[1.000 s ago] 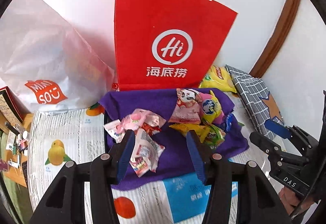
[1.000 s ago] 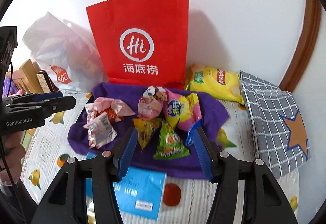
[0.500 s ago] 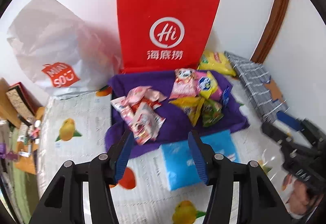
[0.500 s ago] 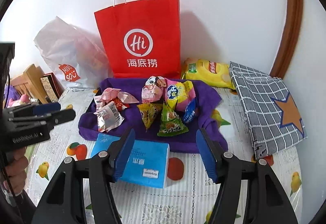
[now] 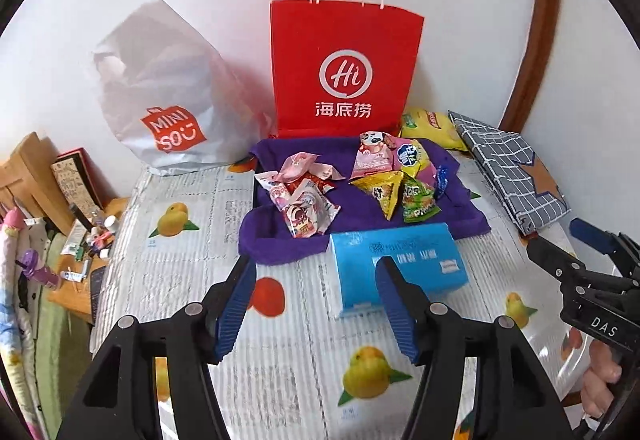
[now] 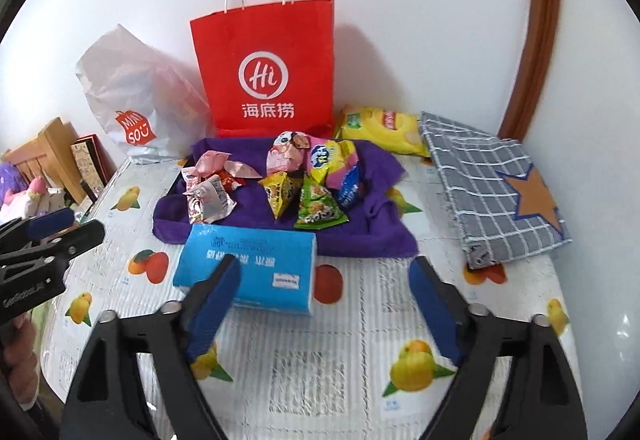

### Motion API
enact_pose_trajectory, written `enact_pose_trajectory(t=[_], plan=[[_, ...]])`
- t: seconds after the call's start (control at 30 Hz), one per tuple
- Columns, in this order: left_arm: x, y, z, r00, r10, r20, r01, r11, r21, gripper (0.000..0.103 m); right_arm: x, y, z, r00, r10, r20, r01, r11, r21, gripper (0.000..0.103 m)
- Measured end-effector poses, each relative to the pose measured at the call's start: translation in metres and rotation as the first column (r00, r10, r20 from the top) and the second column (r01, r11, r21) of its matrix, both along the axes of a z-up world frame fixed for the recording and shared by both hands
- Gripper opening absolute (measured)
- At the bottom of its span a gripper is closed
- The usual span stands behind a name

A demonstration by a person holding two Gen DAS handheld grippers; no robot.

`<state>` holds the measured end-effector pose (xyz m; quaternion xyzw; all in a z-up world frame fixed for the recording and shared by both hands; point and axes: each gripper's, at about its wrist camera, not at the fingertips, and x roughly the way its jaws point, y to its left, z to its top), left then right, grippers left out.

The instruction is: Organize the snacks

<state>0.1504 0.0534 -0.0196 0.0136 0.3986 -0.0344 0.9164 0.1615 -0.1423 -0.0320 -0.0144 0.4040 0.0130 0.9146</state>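
Fruit-print desk [image 6: 312,368]: snack packets [image 6: 280,180] heaped on a purple cloth [image 6: 376,232] before a red bag [image 6: 266,68] at its far edge. Both grippers' jaws, left [image 5: 316,304] and right [image 6: 324,308], have just been opening, nothing between them.

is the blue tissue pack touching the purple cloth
Touching. In the right wrist view the tissue pack's far edge lies over the front edge of the purple cloth, with no tablecloth showing between them.

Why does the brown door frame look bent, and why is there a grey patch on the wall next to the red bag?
In both wrist views the fisheye lens bows straight edges, so the door frame curves near the rim; in the right wrist view the grey patch is the red bag's shadow on the wall; the corners are black lens rim.
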Motion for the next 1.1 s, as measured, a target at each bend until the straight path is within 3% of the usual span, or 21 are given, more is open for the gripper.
enact_pose_trajectory(t=[0.1,0.27,0.37,0.73,1.1], plan=[[-0.02,-0.006,0.005,1.0,-0.005,0.014,0.005,1.0,0.009,0.062,-0.018,-0.004,0.007,1.0,-0.003,0.026,0.003,1.0,0.004,0.09],[-0.052,-0.012,0.014,0.999,0.014,0.038,-0.013,1.0,-0.015,0.078,-0.057,-0.012,0.025,0.997,0.001,0.082,-0.003,1.0,0.026,0.097],[-0.071,-0.017,0.019,0.999,0.001,0.053,0.0,1.0,-0.029,0.081,-0.08,-0.019,0.036,0.993,-0.024,0.119,0.02,0.999,0.037,0.1],[-0.12,-0.039,0.044,0.989,-0.013,0.146,0.012,1.0,0.007,0.088,-0.135,-0.032,0.059,0.982,-0.035,0.187,0.03,0.999,0.03,0.102],[-0.135,-0.04,0.051,0.987,-0.017,0.159,0.019,1.0,-0.011,0.088,-0.152,-0.029,0.064,0.979,-0.035,0.202,0.033,0.999,0.017,0.102]])
